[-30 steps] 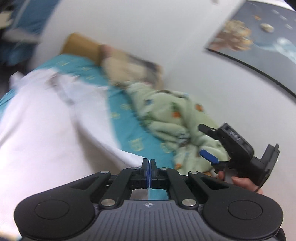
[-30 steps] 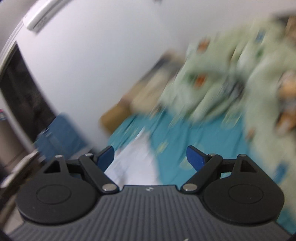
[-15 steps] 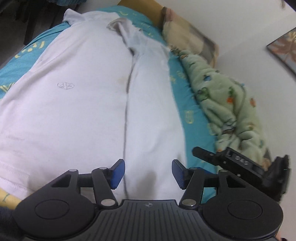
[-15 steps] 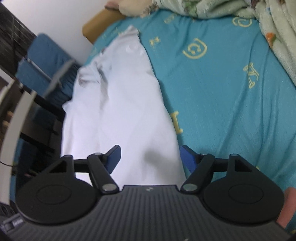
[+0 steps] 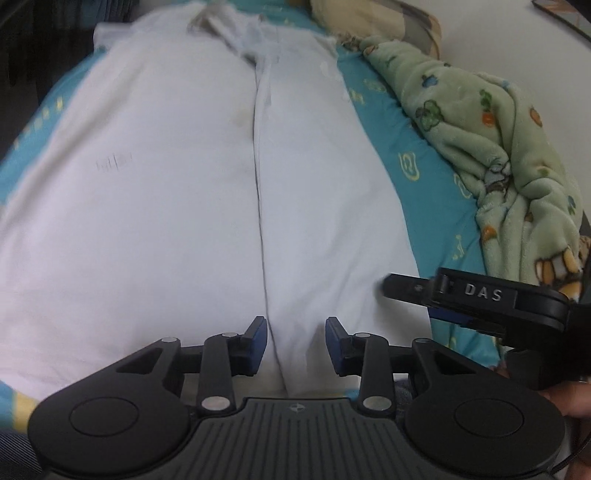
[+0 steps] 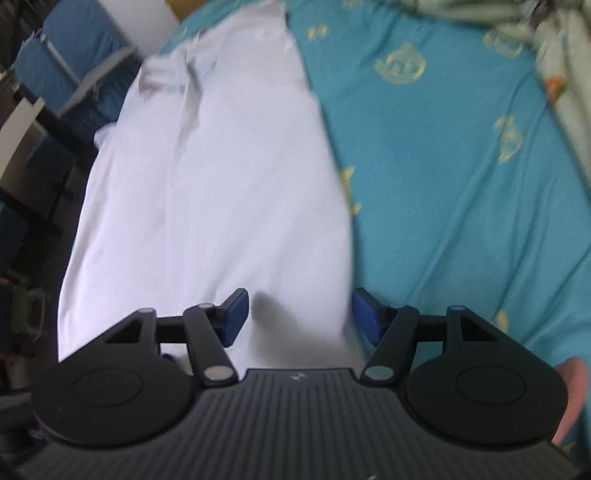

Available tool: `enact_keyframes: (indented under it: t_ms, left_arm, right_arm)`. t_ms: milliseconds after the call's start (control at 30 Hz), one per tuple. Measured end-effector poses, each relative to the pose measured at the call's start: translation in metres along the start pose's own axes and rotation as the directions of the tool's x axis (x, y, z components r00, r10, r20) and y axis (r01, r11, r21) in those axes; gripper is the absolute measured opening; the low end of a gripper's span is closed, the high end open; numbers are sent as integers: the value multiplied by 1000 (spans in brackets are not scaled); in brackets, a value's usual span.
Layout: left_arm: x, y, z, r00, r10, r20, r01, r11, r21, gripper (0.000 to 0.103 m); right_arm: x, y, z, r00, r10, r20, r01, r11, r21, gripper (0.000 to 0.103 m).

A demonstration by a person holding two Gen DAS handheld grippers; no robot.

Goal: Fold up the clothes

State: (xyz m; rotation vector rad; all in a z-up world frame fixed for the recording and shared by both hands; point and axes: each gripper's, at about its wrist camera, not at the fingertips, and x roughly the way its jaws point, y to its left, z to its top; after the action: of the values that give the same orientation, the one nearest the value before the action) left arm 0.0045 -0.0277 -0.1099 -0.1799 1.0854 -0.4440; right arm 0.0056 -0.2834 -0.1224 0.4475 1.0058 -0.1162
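Note:
A white shirt lies flat on the teal bed sheet, its right side folded in over the middle along a lengthwise edge. It also shows in the right wrist view. My left gripper is open, low over the shirt's near hem, straddling the fold edge. My right gripper is open over the shirt's near right edge; it shows from the side in the left wrist view.
A rumpled green patterned blanket lies along the bed's right side by the wall. A pillow sits at the head. Blue chairs stand beside the bed on the left. The sheet lies to the shirt's right.
The left gripper let go of the cloth and opened. Both grippers swung down to the shirt's near hem and moved closer to it.

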Motion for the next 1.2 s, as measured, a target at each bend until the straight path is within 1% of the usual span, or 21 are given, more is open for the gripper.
enact_keyframes:
  t_ms: [33, 100, 133, 167, 233, 267, 300, 333, 367, 400, 467, 600, 667, 767, 833, 933, 967, 1067, 1133, 1167, 1200]
  left_arm:
    - [-6, -3, 7, 1000, 18, 26, -19, 999, 35, 50]
    - [-18, -7, 22, 996, 36, 82, -44, 995, 91, 68]
    - [-23, -7, 31, 993, 42, 110, -54, 992, 112, 73]
    - [-27, -8, 42, 989, 48, 140, -67, 989, 132, 84]
    - [-35, -8, 63, 976, 41, 215, -79, 982, 171, 92]
    - [-38, -7, 74, 968, 40, 248, -88, 979, 186, 99]
    - [-35, -7, 87, 962, 43, 268, -97, 977, 191, 103]
    - [-29, -10, 104, 958, 45, 282, -103, 976, 193, 103]
    - [-24, -9, 116, 955, 46, 295, -106, 975, 193, 103]
    - [-22, -4, 122, 951, 45, 307, -106, 976, 188, 103]
    - [-19, 11, 128, 944, 26, 330, -96, 975, 200, 103]
    - [-6, 45, 129, 941, 63, 333, -127, 977, 172, 103]
    - [-4, 57, 133, 941, 49, 334, -112, 979, 171, 103]
    - [-9, 76, 148, 917, 39, 396, -97, 987, 129, 103]
    - [-9, 92, 154, 899, 57, 435, -104, 991, 85, 103]
    - [-1, 122, 162, 886, 101, 452, -116, 993, 6, 103]
    - [2, 132, 165, 886, 113, 450, -114, 993, -24, 103]
    - [16, 160, 173, 895, 129, 427, -87, 989, -116, 103]
    - [24, 175, 176, 901, 135, 413, -73, 984, -163, 102]
    - [25, 180, 177, 899, 133, 417, -62, 982, -179, 102]
    - [24, 184, 176, 892, 130, 433, -51, 981, -189, 101]
  right_arm:
    - [-7, -3, 4, 999, -6, 36, 5, 1000, 17, 65]
    - [-16, -11, 13, 996, -7, 94, 0, 997, 73, 66]
    - [-19, -16, 18, 993, 5, 118, -17, 995, 101, 66]
    - [-20, -20, 24, 990, 26, 140, -43, 991, 125, 67]
    - [-20, -25, 38, 981, 68, 180, -98, 982, 159, 69]
    - [-17, -24, 47, 978, 90, 189, -121, 979, 162, 69]
    - [-14, -23, 56, 974, 110, 198, -144, 976, 164, 69]
    - [-9, -21, 65, 971, 126, 206, -161, 973, 166, 69]
    - [-5, -19, 75, 967, 138, 214, -176, 970, 168, 74]
    - [0, -16, 84, 965, 139, 222, -178, 970, 165, 81]
    - [14, -5, 103, 964, 127, 234, -162, 977, 137, 85]
    - [55, 30, 150, 957, 138, 255, -143, 990, 2, 85]
    - [79, 57, 175, 949, 165, 267, -146, 985, -92, 85]
    - [122, 104, 210, 939, 230, 255, -171, 957, -234, 84]
    - [150, 132, 229, 938, 243, 245, -168, 942, -291, 83]
    - [190, 167, 247, 938, 261, 226, -173, 921, -348, 79]
    - [202, 176, 251, 942, 245, 230, -151, 919, -363, 75]
    - [228, 195, 259, 948, 201, 246, -90, 912, -400, 61]
    - [235, 203, 259, 948, 200, 247, -80, 902, -424, 31]
    - [235, 206, 258, 946, 210, 248, -83, 893, -441, 10]
    - [229, 210, 252, 936, 226, 271, -74, 877, -475, 9]
